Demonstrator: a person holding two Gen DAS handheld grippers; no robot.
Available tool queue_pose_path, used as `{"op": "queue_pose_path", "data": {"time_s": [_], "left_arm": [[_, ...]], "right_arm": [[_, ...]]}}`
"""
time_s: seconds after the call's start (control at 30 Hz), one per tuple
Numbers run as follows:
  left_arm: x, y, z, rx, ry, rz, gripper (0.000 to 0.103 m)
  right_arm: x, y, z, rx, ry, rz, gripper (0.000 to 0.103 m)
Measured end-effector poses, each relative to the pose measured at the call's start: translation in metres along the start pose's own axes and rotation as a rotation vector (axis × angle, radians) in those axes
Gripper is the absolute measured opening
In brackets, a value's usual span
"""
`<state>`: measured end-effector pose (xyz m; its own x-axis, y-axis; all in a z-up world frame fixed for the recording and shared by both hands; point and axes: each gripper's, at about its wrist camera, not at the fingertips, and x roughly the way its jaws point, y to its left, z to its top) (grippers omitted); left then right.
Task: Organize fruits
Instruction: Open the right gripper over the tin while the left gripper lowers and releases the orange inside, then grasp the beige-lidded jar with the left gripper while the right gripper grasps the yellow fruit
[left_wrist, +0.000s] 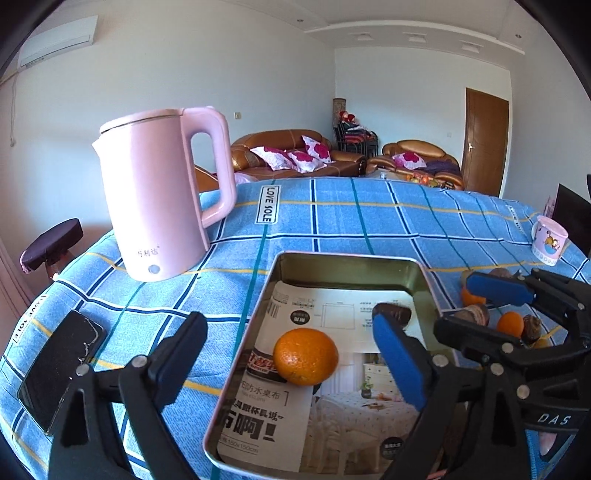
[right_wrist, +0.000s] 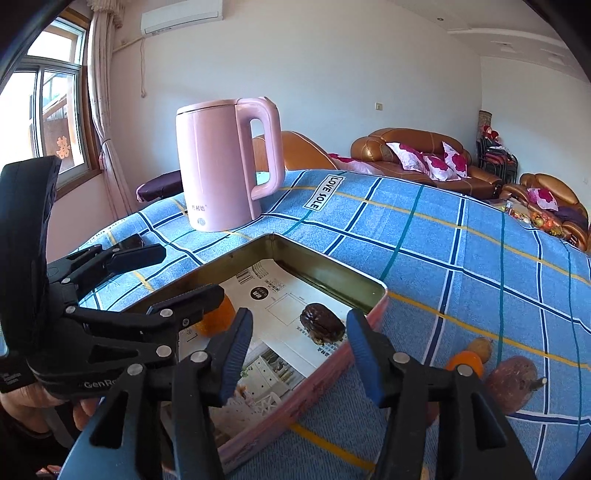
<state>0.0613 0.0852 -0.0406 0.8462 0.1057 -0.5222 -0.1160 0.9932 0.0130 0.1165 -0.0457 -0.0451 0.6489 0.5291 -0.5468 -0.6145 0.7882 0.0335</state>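
A metal tin tray lined with printed paper lies on the blue checked tablecloth. An orange rests in it between the wide-apart fingers of my left gripper, and neither pad touches it. In the right wrist view the orange is half hidden behind the left gripper. A dark wrinkled fruit lies in the tray just beyond my right gripper, which is open and empty. In the left wrist view the right gripper shows at the tray's right side.
Loose fruits lie on the cloth right of the tray: oranges and brownish ones. A pink kettle stands beyond the tray's left corner. A dark phone lies at left, a mug far right.
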Motion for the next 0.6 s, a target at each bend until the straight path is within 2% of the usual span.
{"op": "queue_pose_path", "data": {"time_s": [0.13, 0.27, 0.4, 0.5, 0.6], "left_arm": [[-0.016, -0.017, -0.004, -0.009, -0.03, -0.053, 0.093], [-0.027, -0.046, -0.01, 0.009, -0.047, -0.107, 0.093], [-0.035, -0.077, -0.015, 0.042, -0.05, -0.155, 0.094], [-0.036, -0.097, -0.018, 0.069, -0.04, -0.183, 0.093], [-0.034, -0.114, -0.022, 0.103, -0.024, -0.2, 0.093]], "right_arm": [[-0.034, -0.01, -0.018, -0.015, -0.02, -0.08, 0.06], [-0.07, -0.037, -0.041, 0.038, -0.035, -0.178, 0.06], [-0.091, -0.066, -0.065, 0.105, -0.005, -0.269, 0.06], [-0.096, -0.083, -0.081, 0.154, 0.019, -0.298, 0.06], [-0.092, -0.091, -0.089, 0.179, 0.046, -0.292, 0.06]]}}
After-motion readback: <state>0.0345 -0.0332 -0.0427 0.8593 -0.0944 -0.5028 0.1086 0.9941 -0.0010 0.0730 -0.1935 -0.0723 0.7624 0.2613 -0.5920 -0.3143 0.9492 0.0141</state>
